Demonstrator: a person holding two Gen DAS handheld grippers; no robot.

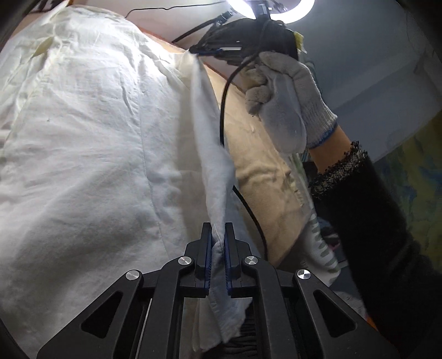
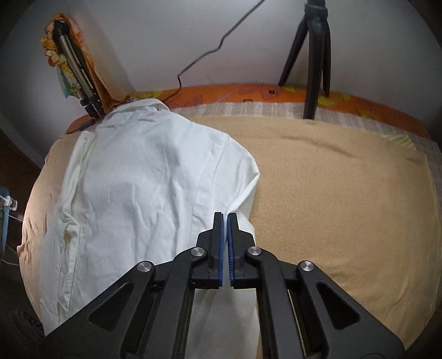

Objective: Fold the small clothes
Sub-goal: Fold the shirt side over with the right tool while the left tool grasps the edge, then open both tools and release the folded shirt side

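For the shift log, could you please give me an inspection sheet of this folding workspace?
Surface: beige blanket over a checked cloth and an orange sheet.
Job's things: white shirt spread on the blanket, one edge lifted between the two grippers.
Clutter: tripod standing on the far edge; folded tripod leaning in the corner.
Grippers: left gripper shut on the shirt's edge; right gripper shut on the same edge, held in a gloved hand.
Cables: black cable along the wall; another cable hanging from the right gripper.
Surroundings: white wall; ring light overhead.
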